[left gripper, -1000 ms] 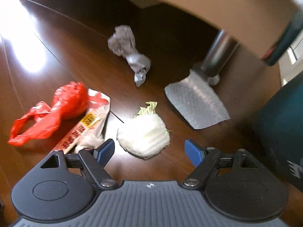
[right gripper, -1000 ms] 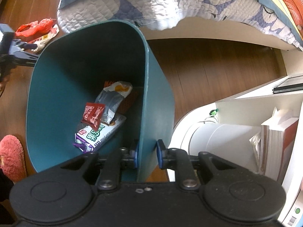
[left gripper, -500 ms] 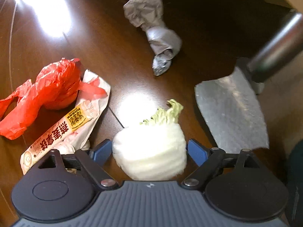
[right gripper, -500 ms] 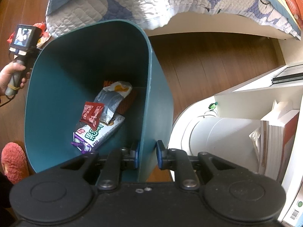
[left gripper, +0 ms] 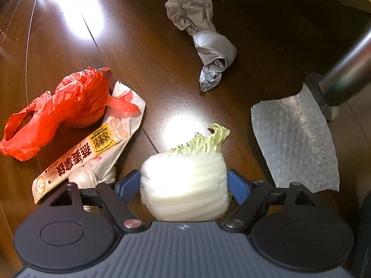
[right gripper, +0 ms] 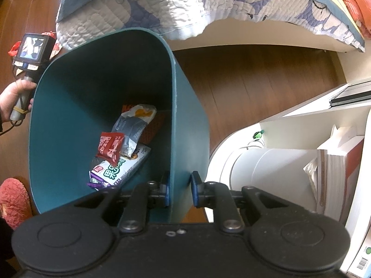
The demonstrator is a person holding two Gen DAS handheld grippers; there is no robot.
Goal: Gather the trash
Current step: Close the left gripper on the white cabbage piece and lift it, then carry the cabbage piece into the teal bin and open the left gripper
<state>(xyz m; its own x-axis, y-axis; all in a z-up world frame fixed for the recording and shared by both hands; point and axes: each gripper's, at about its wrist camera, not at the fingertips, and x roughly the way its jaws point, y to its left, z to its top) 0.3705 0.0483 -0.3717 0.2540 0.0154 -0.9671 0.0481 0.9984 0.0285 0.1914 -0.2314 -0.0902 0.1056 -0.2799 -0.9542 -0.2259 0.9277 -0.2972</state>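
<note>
The left gripper (left gripper: 184, 186) was closing on the cabbage stump (left gripper: 185, 180), its blue pads at either flank; whether they pressed yet could not be told. The stump lay on the wooden floor (left gripper: 143, 46), between the printed wrapper (left gripper: 88, 153) and the clear film (left gripper: 294, 139). Judged dense, firm, possibly slick; a hold across the thick white base looked soundest, not the limp leaf. The right gripper (right gripper: 180, 192) was clamped on the teal bin (right gripper: 92, 92) wall.
</note>
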